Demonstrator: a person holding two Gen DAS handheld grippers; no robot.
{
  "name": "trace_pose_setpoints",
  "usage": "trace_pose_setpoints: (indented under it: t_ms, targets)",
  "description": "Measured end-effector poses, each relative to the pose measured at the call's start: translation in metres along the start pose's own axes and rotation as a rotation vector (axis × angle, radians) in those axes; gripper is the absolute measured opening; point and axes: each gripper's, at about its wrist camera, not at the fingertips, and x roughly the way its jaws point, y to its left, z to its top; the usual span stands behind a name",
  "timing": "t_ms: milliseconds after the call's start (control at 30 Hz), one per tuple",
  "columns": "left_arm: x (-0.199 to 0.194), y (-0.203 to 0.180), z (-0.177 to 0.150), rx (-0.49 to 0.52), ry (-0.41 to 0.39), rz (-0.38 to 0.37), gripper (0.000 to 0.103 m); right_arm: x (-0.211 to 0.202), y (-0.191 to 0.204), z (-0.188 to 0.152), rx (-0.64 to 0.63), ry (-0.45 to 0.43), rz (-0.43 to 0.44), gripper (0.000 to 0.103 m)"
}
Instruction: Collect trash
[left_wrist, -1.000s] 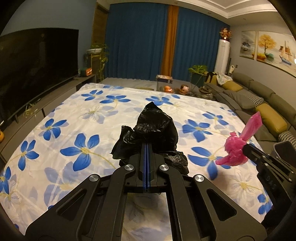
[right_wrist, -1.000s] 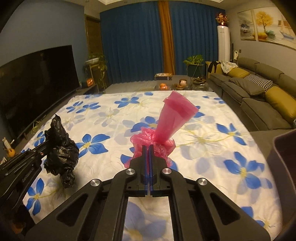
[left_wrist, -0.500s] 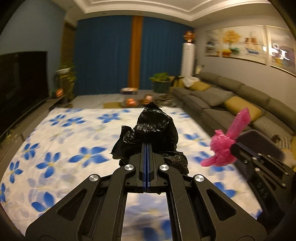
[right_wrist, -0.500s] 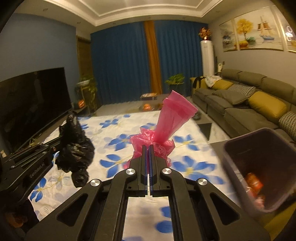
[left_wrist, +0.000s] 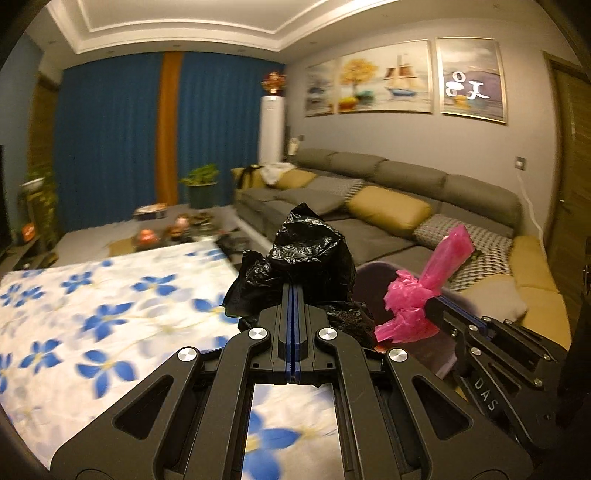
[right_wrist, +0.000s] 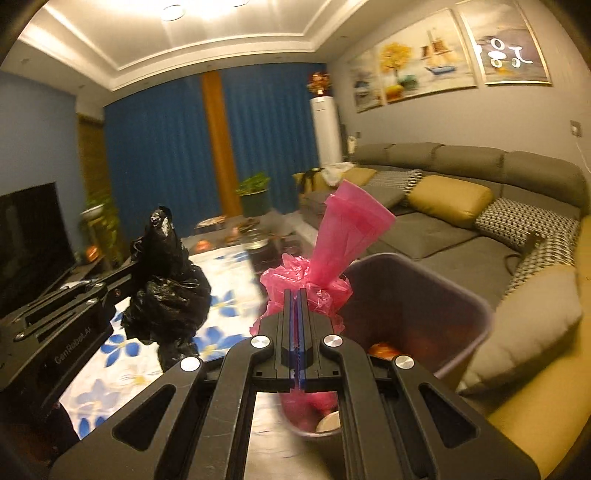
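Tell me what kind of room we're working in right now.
A home living room, most likely: a long grey sofa with yellow cushions, framed paintings on the wall, blue curtains and a television.

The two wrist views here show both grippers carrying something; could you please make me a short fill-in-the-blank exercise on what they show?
1. The left gripper is shut on a crumpled ____ plastic bag.
2. The right gripper is shut on a ____ plastic bag.
3. In the right wrist view, the open container just beyond that gripper is a trash ____.
4. The cloth has a pattern of blue ____.

Missing words: black; pink; bin; flowers
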Motion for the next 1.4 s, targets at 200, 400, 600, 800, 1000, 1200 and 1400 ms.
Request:
trace_pose_setpoints:
  t_ms: [200,400,600,800,1000,1200,1400]
  targets:
    - [0.033,-0.017,-0.002,0.009,0.029,-0.063,0.000,0.005,-0.023,-0.002,0.021,0.004,-0.029,0.002]
    - [0.057,-0.022,-0.011,0.014,0.068,-0.113,0.000,0.015,-0.026,-0.006,0.040,0.015,-0.033,0.002]
    - [0.073,-0.020,-0.019,0.005,0.121,-0.126,0.008,0.024,-0.033,-0.008,0.052,0.028,-0.039,0.002]
    - [0.078,-0.013,-0.029,-0.010,0.152,-0.120,0.047,0.031,-0.034,-0.009,0.059,0.044,-0.045,0.004]
    - [0.058,0.006,-0.030,-0.044,0.113,-0.029,0.078,0.030,-0.034,-0.010,0.060,0.047,-0.061,0.036]
    - [0.022,0.023,-0.036,-0.029,0.104,0.088,0.092,0.008,-0.022,-0.012,0.024,0.002,-0.120,0.080]
    - [-0.017,0.036,-0.047,0.001,0.109,0.173,0.097,-0.015,0.000,-0.018,-0.012,0.002,-0.143,0.092]
